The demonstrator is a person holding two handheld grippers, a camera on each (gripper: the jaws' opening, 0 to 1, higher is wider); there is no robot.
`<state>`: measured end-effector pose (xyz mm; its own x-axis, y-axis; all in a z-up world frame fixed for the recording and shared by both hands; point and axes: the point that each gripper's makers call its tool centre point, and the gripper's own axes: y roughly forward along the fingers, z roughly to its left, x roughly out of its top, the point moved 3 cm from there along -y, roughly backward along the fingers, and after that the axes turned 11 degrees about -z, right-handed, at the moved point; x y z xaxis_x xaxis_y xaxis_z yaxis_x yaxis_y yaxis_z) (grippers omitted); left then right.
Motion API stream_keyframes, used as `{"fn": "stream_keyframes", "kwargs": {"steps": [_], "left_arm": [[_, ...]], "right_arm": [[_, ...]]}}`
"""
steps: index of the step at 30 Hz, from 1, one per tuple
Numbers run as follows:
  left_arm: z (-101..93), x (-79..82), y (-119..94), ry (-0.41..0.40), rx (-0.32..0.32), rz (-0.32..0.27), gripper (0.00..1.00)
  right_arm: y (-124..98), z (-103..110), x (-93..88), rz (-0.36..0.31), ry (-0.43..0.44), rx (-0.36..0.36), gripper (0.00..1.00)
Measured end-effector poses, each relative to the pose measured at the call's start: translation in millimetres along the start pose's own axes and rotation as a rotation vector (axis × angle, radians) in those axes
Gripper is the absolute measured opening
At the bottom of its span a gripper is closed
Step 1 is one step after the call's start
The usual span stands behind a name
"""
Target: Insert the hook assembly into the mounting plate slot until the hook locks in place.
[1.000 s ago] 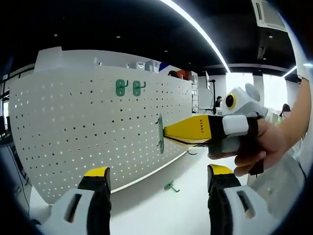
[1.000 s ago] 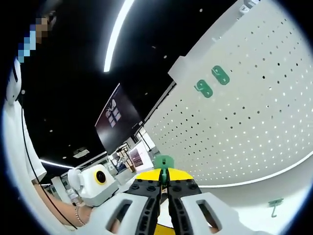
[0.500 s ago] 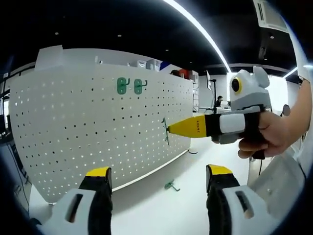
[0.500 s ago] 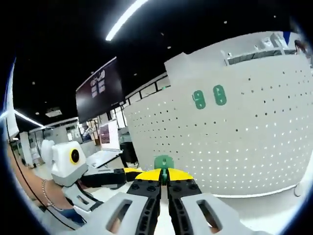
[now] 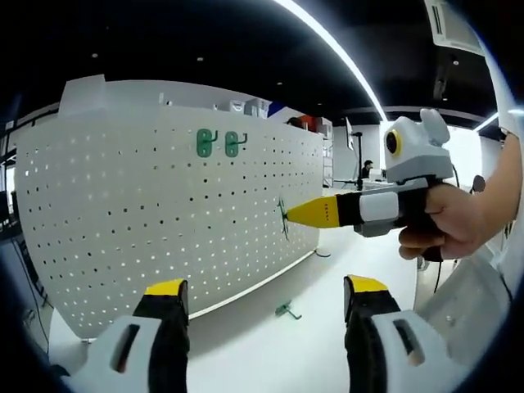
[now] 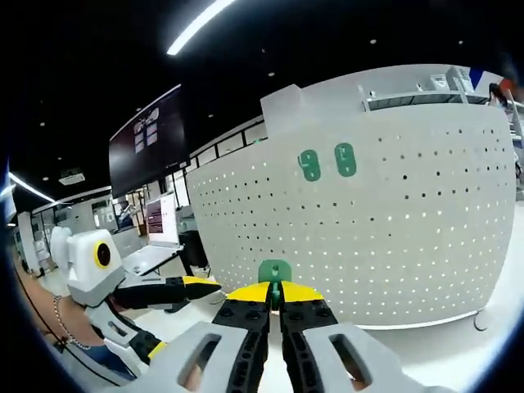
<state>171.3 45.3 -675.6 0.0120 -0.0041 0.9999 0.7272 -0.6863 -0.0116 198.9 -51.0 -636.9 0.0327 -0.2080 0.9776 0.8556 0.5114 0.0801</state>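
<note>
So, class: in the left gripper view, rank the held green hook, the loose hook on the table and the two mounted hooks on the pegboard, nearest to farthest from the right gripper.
1. Held green hook, at the right gripper tips.
2. Loose hook, below on the table.
3. Mounted hooks, upper pegboard.

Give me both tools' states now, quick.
Left tool: open, holding nothing.
Right tool: shut on a green hook, near the pegboard.
</note>
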Motion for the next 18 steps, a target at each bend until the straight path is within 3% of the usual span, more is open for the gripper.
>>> {"fn": "stream_keyframes", "kwargs": {"steps": [18], "left_arm": [[4.1,-3.4,-5.7,-0.012,0.022,-0.001,0.79]], "right_arm": [[14.1,-40.6,30.0,-0.057,-0.069,-0.066,0.01]]}}
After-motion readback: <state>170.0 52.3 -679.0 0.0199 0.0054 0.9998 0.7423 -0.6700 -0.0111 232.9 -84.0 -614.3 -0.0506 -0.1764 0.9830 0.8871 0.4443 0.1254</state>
